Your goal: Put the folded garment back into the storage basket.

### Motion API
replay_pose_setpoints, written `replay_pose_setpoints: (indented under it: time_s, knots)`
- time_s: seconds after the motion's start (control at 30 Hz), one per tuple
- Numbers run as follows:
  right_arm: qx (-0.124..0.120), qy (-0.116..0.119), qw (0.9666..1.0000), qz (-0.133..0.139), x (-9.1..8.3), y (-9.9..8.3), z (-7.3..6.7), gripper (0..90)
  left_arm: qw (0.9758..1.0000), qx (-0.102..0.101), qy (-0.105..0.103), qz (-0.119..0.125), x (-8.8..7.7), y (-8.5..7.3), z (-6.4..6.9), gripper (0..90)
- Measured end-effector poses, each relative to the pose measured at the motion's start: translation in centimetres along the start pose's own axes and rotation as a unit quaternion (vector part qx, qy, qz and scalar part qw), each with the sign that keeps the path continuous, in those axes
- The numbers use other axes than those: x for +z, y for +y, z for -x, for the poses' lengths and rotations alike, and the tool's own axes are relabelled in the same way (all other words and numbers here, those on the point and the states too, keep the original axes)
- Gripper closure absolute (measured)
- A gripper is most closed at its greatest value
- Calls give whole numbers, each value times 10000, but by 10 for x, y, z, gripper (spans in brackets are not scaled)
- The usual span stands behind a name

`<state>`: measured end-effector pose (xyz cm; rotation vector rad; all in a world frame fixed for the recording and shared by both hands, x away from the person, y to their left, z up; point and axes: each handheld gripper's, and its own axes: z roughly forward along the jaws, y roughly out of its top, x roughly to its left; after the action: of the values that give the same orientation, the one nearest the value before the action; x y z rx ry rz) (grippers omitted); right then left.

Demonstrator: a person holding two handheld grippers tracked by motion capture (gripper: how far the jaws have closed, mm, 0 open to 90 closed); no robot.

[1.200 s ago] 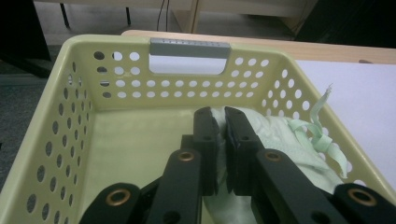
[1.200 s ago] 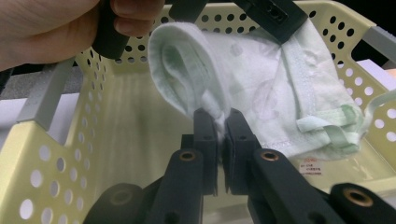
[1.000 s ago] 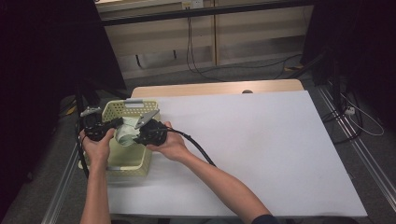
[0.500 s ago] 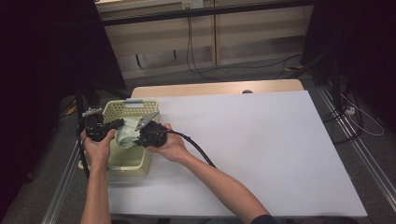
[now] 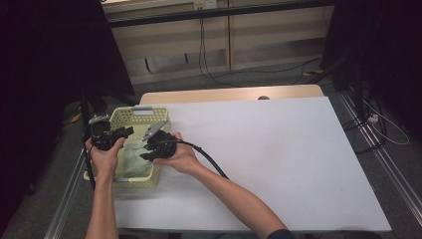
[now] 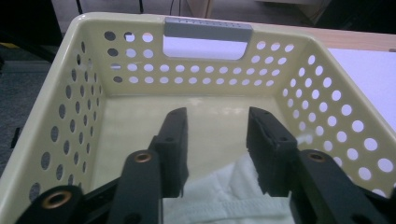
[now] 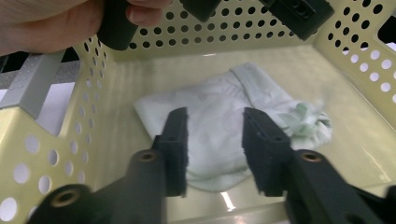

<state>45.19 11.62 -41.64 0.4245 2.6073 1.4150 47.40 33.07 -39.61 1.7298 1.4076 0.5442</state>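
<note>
The pale green folded cloth (image 7: 224, 121) lay crumpled lengthwise along the perforated yellow basket (image 5: 130, 115), both grippers' (image 6: 217, 140) (image 7: 215, 140) fingers having just opened, holding nothing.

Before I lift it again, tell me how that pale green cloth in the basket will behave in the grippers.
The pale green cloth lies crumpled with soft folds, so it will likely hang limp and drape. It looks thin, so probably light. Its hemmed edge may give the pads some purchase, though a loose fold could slip against the basket floor.

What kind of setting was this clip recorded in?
Probably a lab or recording workspace: a white-topped table on a metal frame, loose black cables along the carpeted floor, and a pale yellow perforated plastic basket as prop.
</note>
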Motion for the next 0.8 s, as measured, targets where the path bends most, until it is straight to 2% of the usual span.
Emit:
replay_pose_setpoints:
  time_s: [0.07, 0.13, 0.43, 0.63, 0.8]
  knots:
    - [18, 12, 10000, 5, 0, 0, 0, 577, 10000, 15, 28, 13, 0, 1, 1, 525]
    - [43, 16, 10000, 12, -1, 0, 0, 551, 10000, 45, 22, 35, -1, 1, 2, 503]
    - [94, -14, 9998, 194, -12, 4, -1, 505, 9998, 38, 35, 200, -5, 4, 4, 302]
    - [148, -77, 9994, 296, -21, 3, 1, 474, 9994, 214, 80, 257, -7, 7, 12, 202]
    - [190, -149, 9991, 362, -30, 1, 4, 449, 9987, 232, 39, 442, -9, 9, 18, 127]
